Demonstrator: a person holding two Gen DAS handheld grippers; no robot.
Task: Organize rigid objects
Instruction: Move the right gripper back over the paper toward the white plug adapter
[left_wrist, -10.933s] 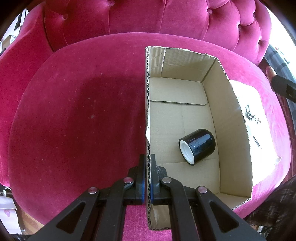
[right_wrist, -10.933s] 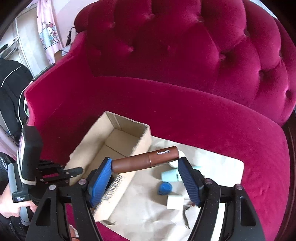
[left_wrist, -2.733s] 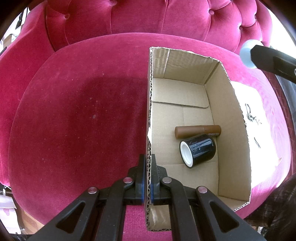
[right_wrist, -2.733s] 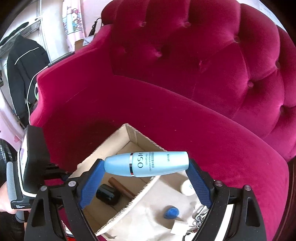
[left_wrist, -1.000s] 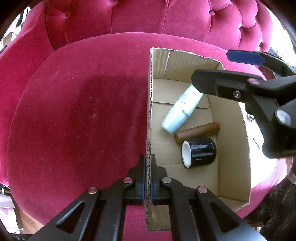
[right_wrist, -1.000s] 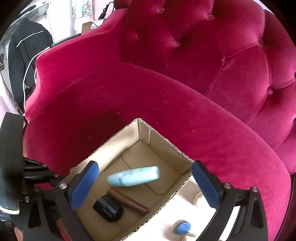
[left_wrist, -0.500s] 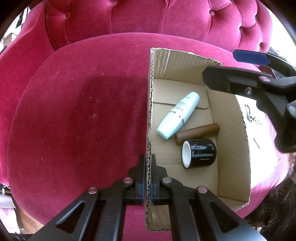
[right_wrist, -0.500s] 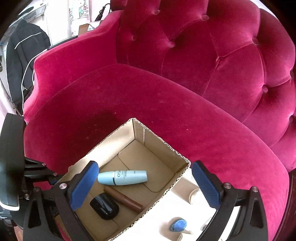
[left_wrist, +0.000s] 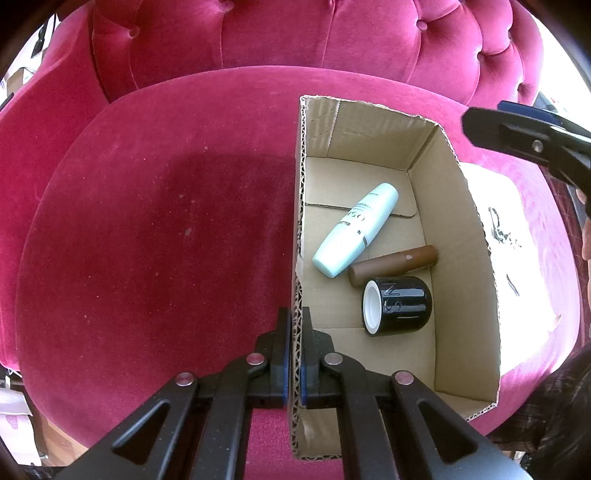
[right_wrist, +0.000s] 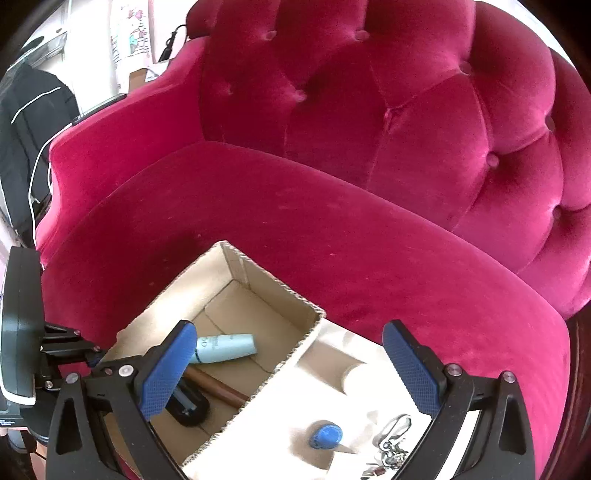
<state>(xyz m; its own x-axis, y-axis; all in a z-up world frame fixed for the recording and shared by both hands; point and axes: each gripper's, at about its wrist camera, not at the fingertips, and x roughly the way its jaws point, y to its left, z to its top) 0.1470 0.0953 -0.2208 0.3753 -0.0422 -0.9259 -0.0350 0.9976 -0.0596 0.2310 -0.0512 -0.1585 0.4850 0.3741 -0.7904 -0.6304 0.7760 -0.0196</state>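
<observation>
Daylight floods in from the right of the left wrist view, where the far right edge is blown out to white. The paper sheet beside the cardboard box glares so hard that its surface detail is lost; in the right wrist view the same sheet is overexposed too. A broad soft shadow darkens the sofa seat left of the box. The velvet shows sheen on the tufted back. Both views bulge with fisheye distortion, with black vignetted corners. Focus is sharp; there is no visible motion blur.
</observation>
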